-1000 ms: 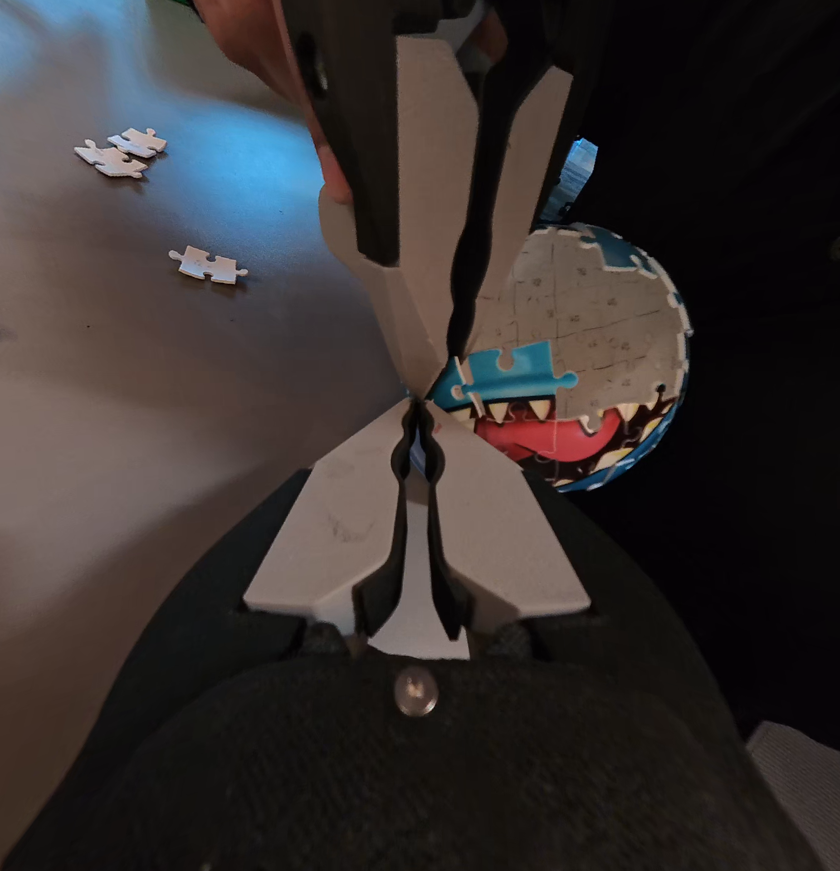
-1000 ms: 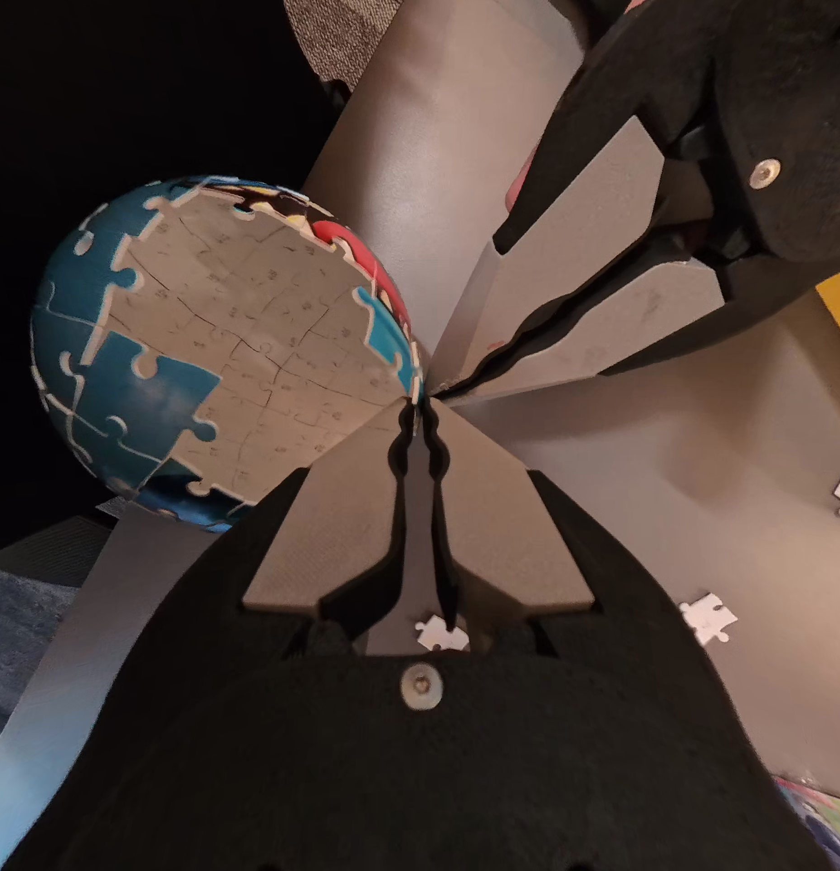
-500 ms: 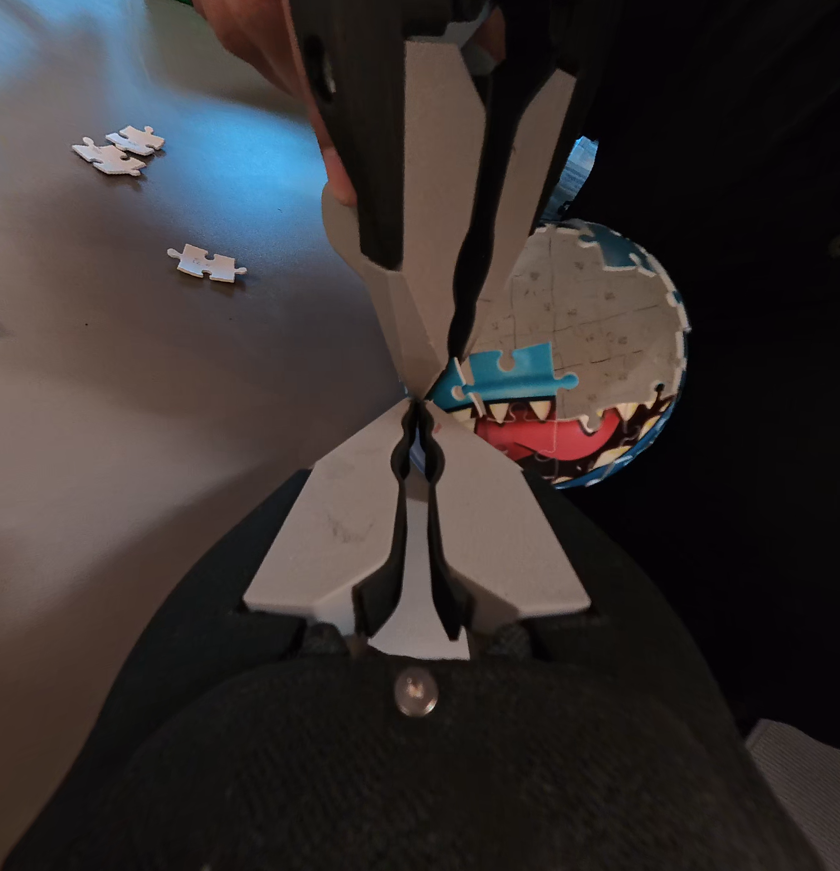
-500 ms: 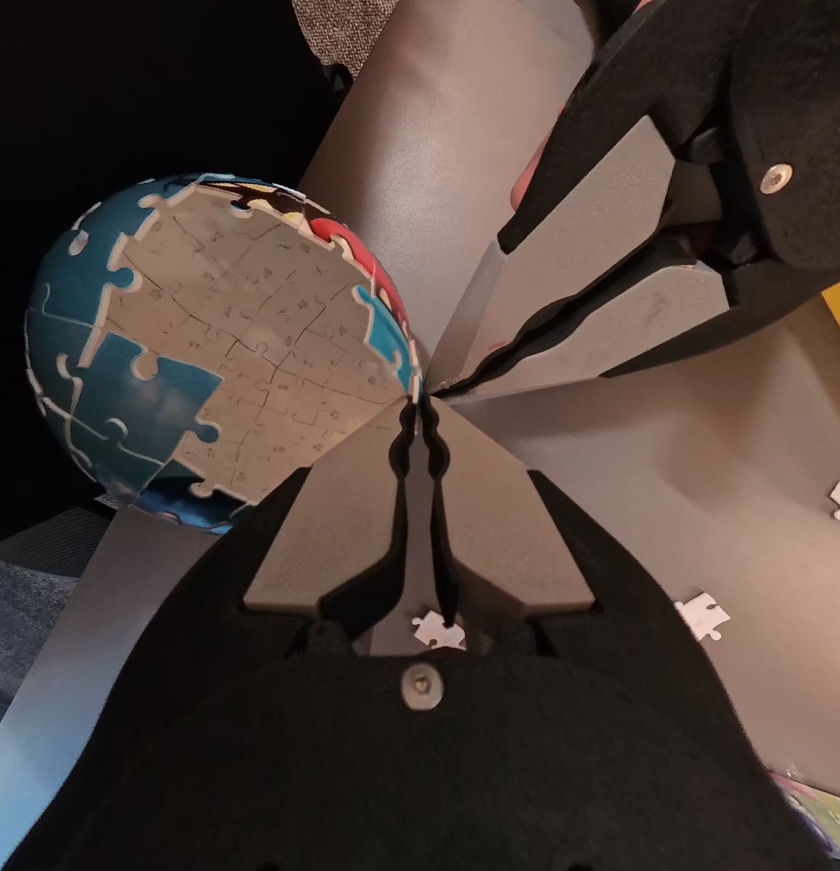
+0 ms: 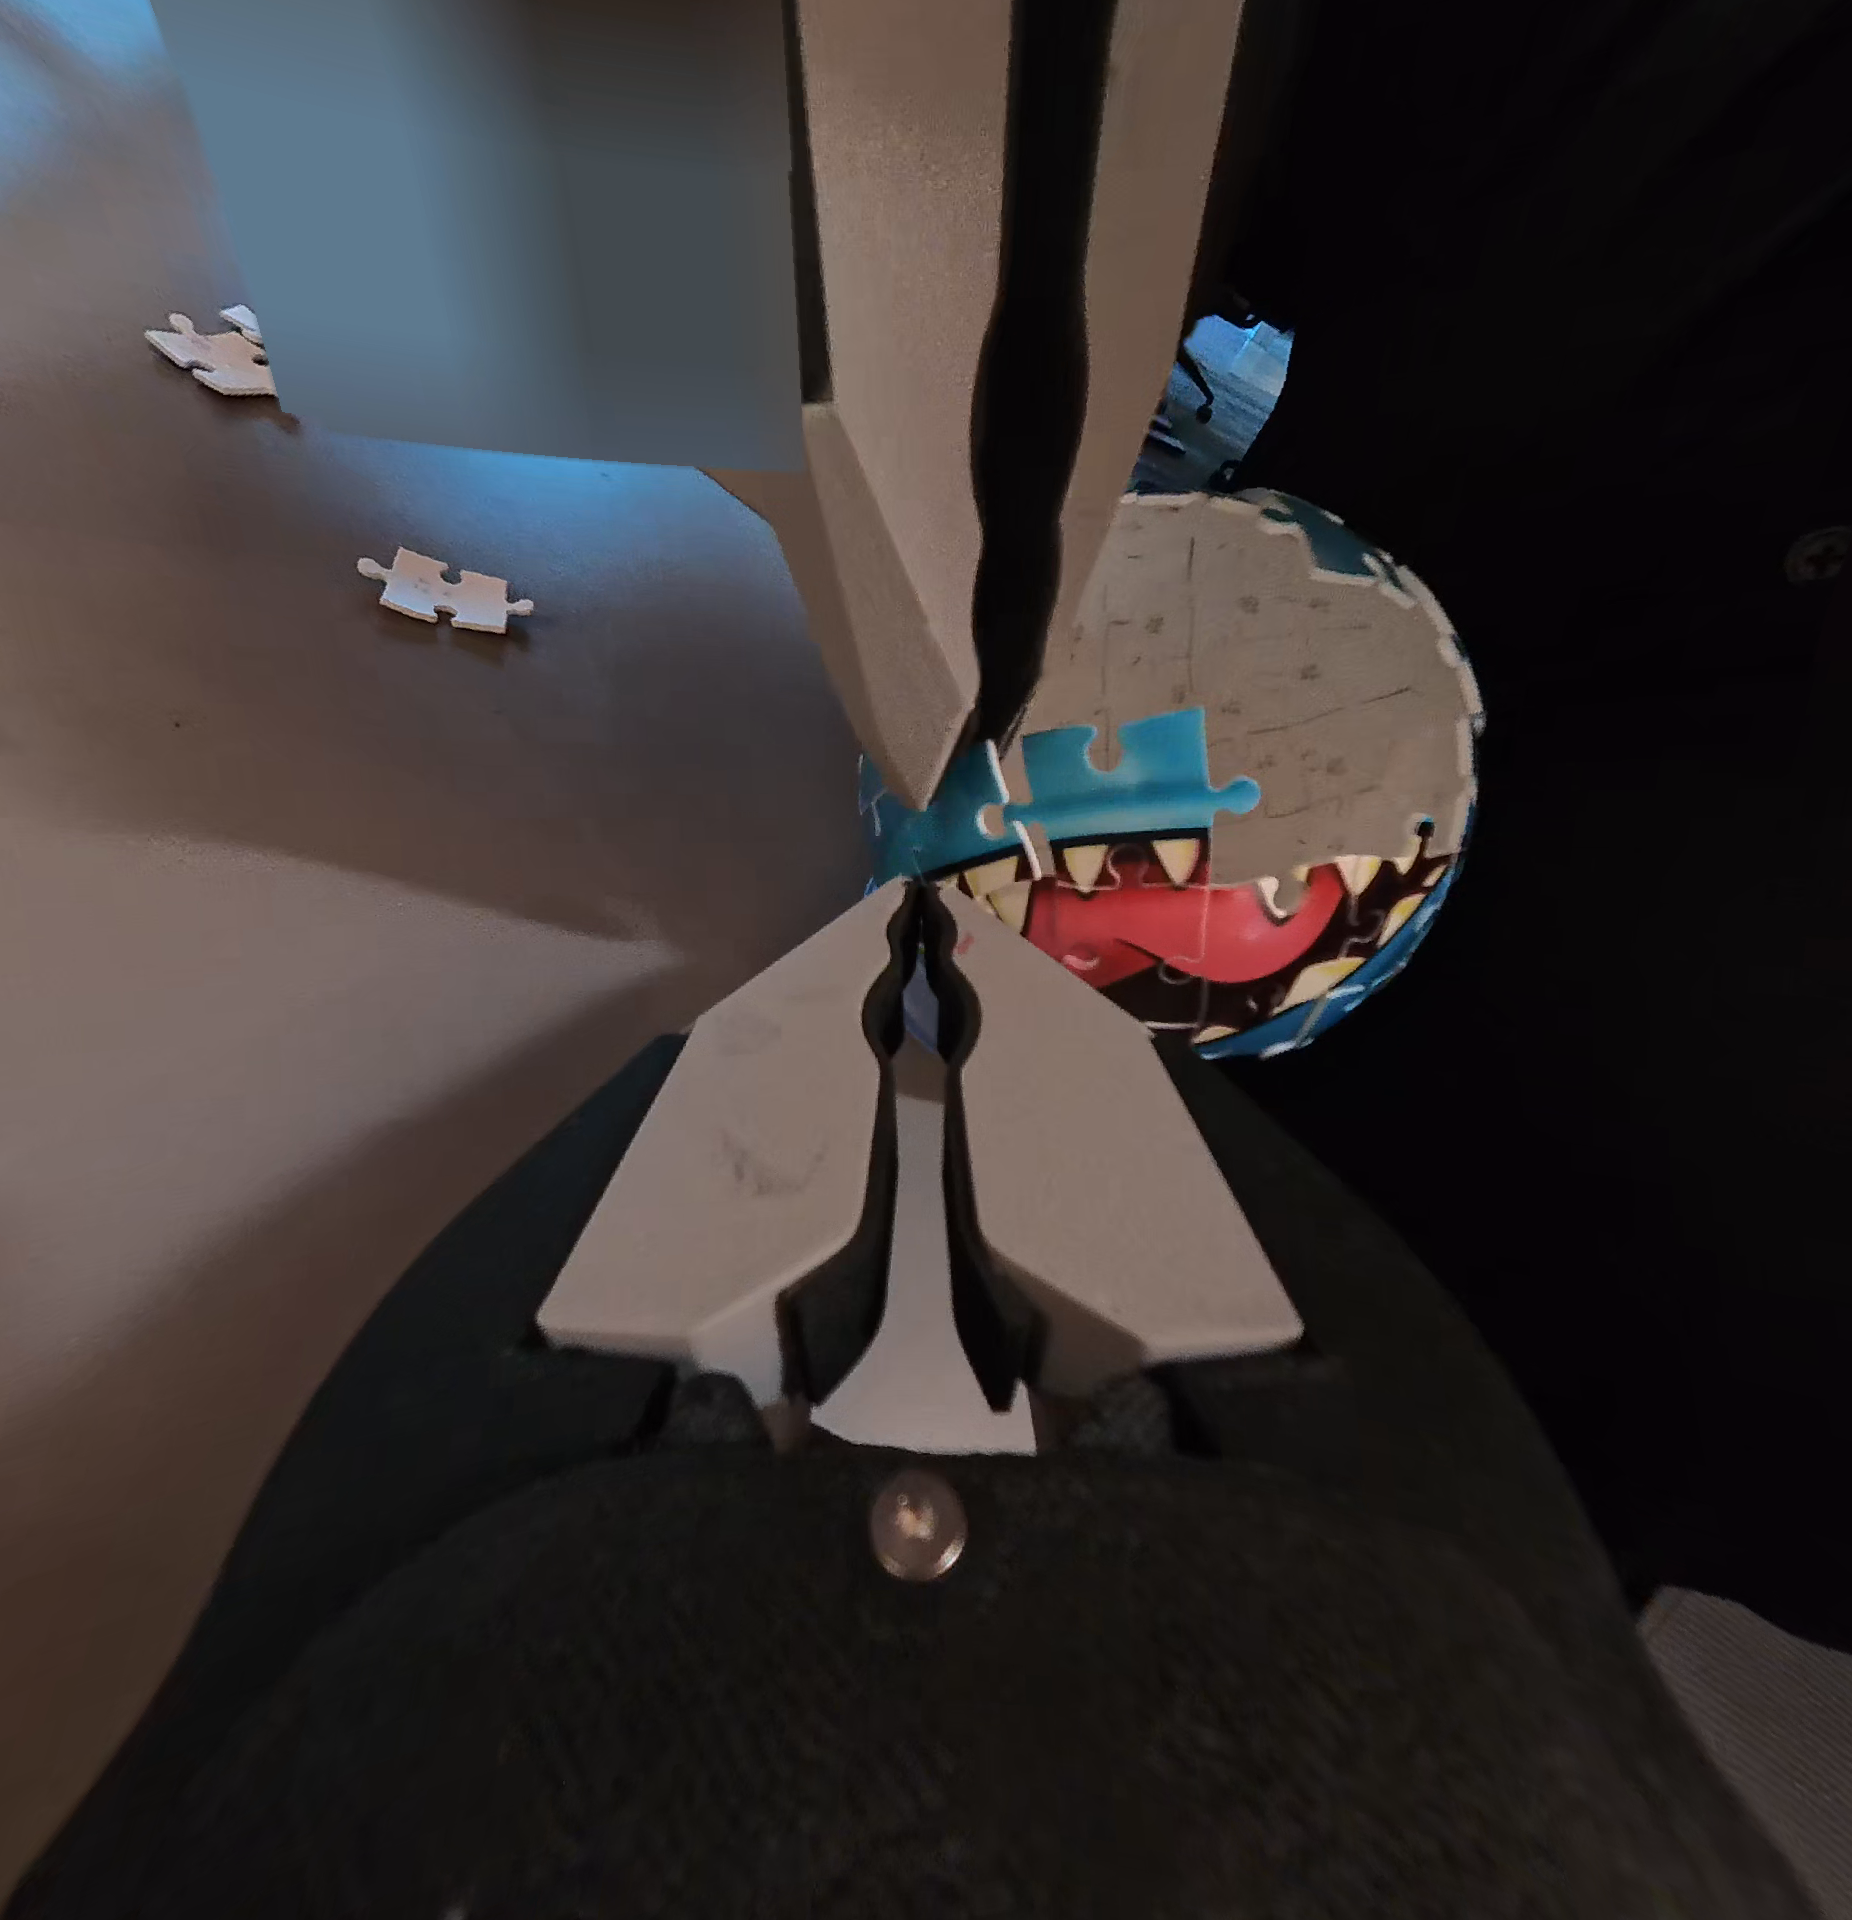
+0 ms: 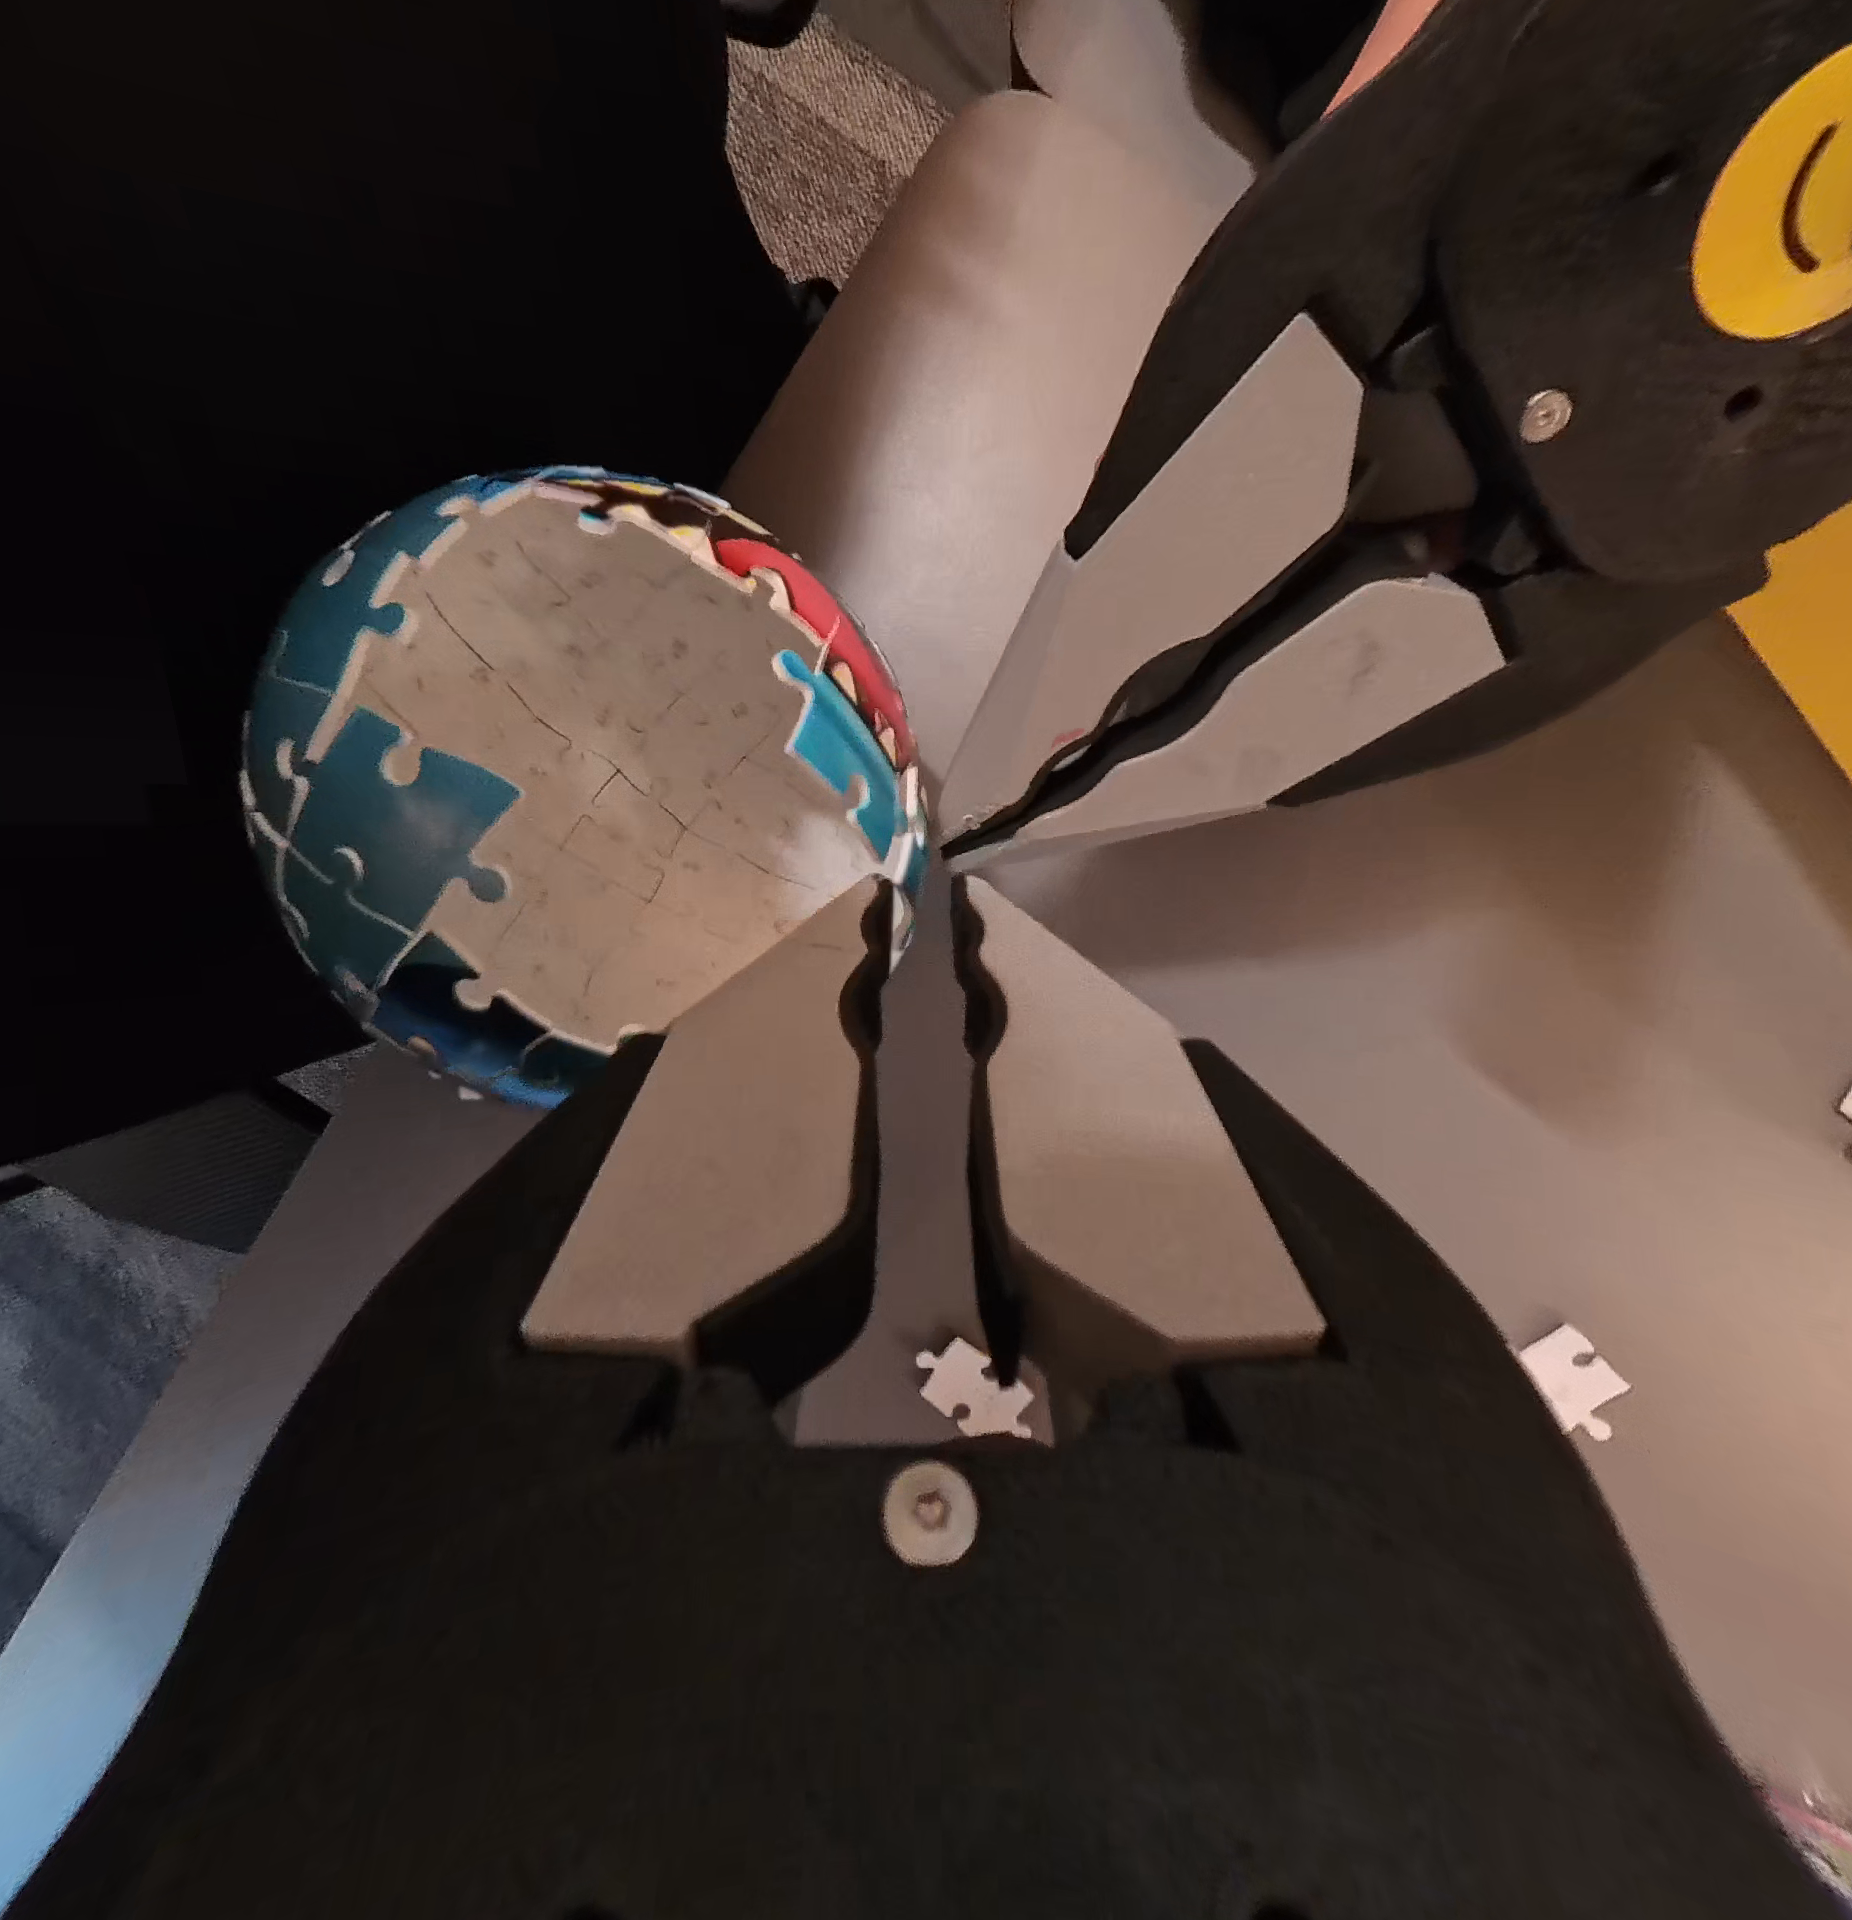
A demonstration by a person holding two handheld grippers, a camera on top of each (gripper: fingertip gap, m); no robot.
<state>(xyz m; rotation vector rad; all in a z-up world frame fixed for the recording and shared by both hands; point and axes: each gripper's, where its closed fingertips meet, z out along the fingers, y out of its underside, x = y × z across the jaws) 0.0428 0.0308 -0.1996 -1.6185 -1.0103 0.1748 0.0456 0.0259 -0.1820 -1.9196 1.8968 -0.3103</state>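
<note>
My left gripper [image 5: 917,899] is clamped on the near-left rim of the half-built puzzle ball [image 5: 1265,675], holding it up just off the right edge of the table [image 5: 278,935]. The right gripper [image 6: 924,883] comes in from the far side, jaws slightly parted around the same rim, not really pinching it. A loose piece [image 5: 446,590] lies on the table to the left.

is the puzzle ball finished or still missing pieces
Unfinished. The round blue jigsaw puzzle ball has a wide gap showing the pale inner backs of its pieces. The left tongs pinch its rim; white loose pieces lie on the table.
</note>
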